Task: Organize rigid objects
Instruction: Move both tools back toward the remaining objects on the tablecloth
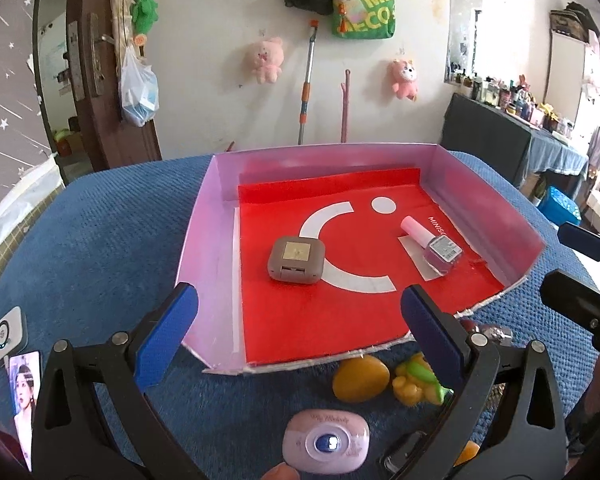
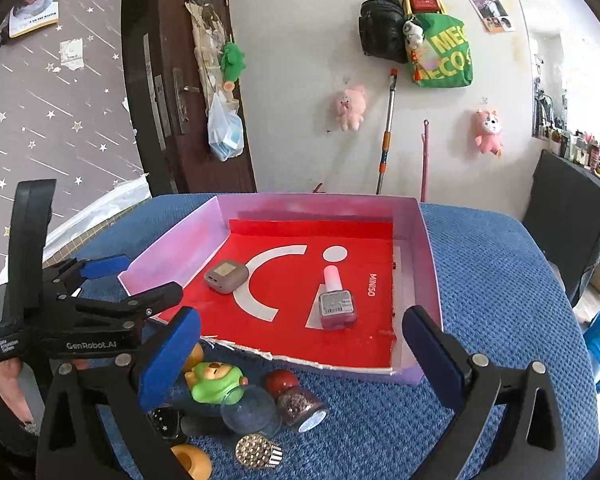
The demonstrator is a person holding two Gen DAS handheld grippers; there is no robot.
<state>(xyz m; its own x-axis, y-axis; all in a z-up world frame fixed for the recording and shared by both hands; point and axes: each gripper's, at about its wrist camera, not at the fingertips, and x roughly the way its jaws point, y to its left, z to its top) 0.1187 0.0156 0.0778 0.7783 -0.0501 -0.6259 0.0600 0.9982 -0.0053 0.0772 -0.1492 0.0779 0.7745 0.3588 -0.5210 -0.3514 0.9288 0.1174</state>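
- Already in the pink tray (image 1: 204, 240): a taupe compact case (image 1: 296, 261) left of centre, and a pink nail polish bottle (image 1: 432, 246) lying flat, cap toward the far wall.
- Still loose on the blue cloth, just before the tray's torn near edge: green duck toy (image 2: 216, 382), red-capped glitter jar (image 2: 296, 398), pink camera-shaped case (image 1: 326, 442).
- Duck and jar low between the right gripper's fingers, nearer than to the left.
- Left gripper (image 1: 300, 334): spread wide, empty, touching nothing.
- Right gripper (image 2: 302, 346): likewise spread wide and empty.
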